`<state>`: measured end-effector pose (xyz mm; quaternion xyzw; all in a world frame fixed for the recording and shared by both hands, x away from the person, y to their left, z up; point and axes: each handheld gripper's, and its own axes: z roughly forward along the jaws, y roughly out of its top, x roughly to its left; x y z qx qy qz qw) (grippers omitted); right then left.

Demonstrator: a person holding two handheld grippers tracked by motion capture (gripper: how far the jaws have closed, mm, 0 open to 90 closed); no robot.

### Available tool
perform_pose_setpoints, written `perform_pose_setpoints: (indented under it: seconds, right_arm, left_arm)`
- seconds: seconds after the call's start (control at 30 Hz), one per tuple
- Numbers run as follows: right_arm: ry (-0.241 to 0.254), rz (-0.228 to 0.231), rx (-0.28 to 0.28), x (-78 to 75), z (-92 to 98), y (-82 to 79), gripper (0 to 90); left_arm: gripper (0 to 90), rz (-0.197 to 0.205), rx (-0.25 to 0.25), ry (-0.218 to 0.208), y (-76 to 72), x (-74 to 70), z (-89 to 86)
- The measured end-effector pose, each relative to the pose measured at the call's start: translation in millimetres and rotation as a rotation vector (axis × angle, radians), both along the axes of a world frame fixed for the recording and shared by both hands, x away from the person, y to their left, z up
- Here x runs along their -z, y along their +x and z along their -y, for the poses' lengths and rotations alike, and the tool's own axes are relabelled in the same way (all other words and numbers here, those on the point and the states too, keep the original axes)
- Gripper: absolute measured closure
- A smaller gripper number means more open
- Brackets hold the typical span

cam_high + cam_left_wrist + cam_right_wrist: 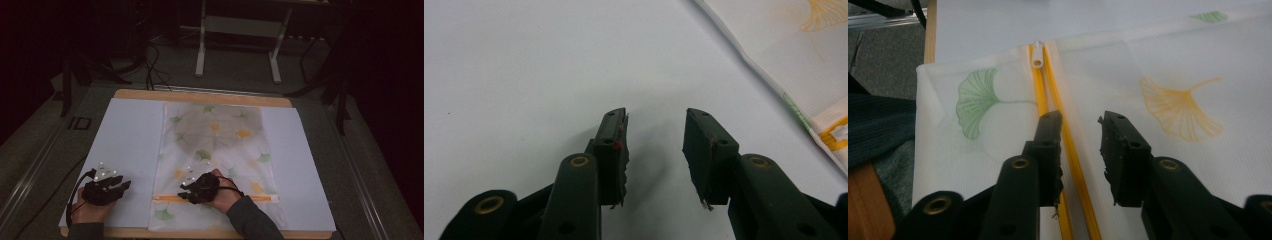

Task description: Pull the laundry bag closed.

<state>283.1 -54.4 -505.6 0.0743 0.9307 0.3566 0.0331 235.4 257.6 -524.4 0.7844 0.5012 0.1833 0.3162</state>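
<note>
Nearest, the right gripper [186, 191] is held over the near end of a leaf-printed mesh bag [220, 145], its jaws apart and empty. In the right gripper view the yellow zip [1050, 95] is seen running under the left jaw, with the white slider [1037, 54] lying beyond the tips. The left gripper [121, 185] is held over the white sheet [125, 140], just beside the bag's edge, jaws apart and empty. Farther off, the wooden table [200, 97] edge and a white frame [240, 30] are seen.
</note>
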Motion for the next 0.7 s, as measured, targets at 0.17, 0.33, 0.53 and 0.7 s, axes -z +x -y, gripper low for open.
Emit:
perform_pose_setpoints:
  seconds: [0.17, 0.33, 0.53, 0.7]
  right_arm:
    - [0.012, -0.006, -0.012, 2.7, -9.0, -1.2, 71.5]
    - [0.012, -0.01, -0.021, 5.2, -16.8, -2.8, 71.5]
    - [0.017, -0.016, -0.028, 9.8, -27.5, -5.4, 73.2]
    - [0.018, -0.017, -0.041, 12.2, -36.3, -8.5, 75.4]
  left_arm:
    - [61.5, 0.001, 0.001, 0.0, 0.0, -0.1, 0.0]
    - [61.5, 0.001, 0.0, -0.001, 0.0, -0.1, 0.2]
    - [61.4, 0.001, 0.006, -0.001, 0.2, -0.3, 1.2]
    - [61.4, -0.002, 0.008, 0.0, 0.3, -0.4, 1.2]
